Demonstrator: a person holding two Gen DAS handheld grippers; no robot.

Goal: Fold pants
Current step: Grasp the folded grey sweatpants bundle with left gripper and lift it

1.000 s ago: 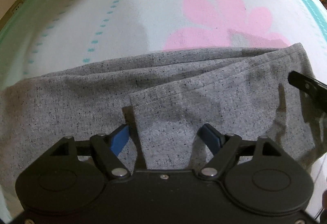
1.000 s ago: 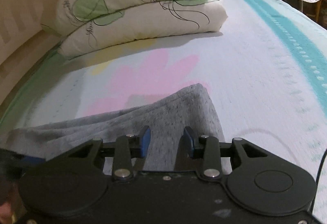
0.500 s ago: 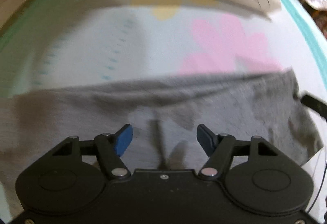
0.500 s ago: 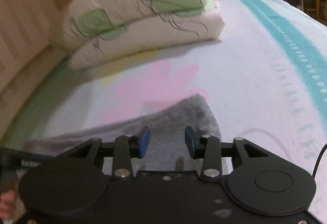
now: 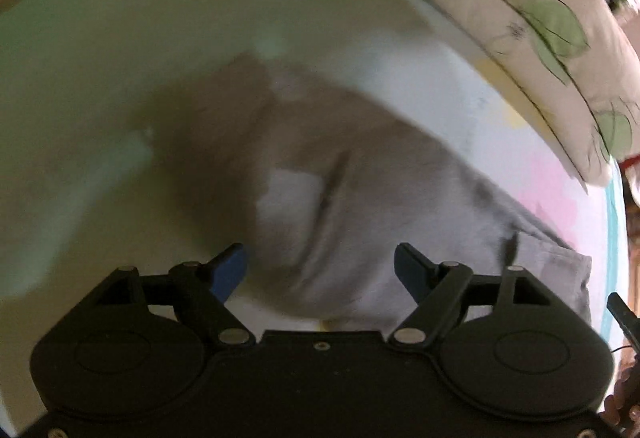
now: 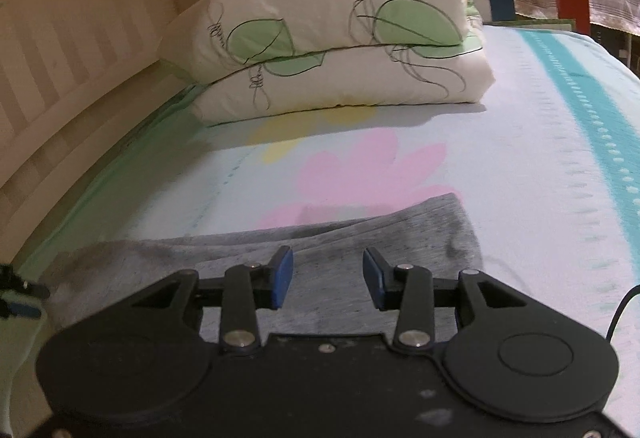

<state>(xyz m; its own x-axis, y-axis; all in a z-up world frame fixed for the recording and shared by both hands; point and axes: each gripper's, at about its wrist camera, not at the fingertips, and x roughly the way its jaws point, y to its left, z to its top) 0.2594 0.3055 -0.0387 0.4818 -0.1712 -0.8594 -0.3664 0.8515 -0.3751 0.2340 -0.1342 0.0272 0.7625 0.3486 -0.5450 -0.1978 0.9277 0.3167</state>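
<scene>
My left gripper (image 5: 320, 268) is spread wide with nothing between its blue pads, hovering over the grey pants (image 5: 360, 206), which lie just ahead of and below it; that view is blurred. My right gripper (image 6: 326, 278) is also parted, holding nothing, with the folded pants (image 6: 360, 238) directly under and ahead of its fingertips. The pants lie flat on the bed (image 6: 520, 158), nearer its near edge, with the pillow (image 6: 332, 38) well beyond at the far end.

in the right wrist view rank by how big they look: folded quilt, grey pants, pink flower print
1. folded quilt
2. grey pants, partly hidden by the gripper
3. pink flower print, partly covered by the pants
</scene>
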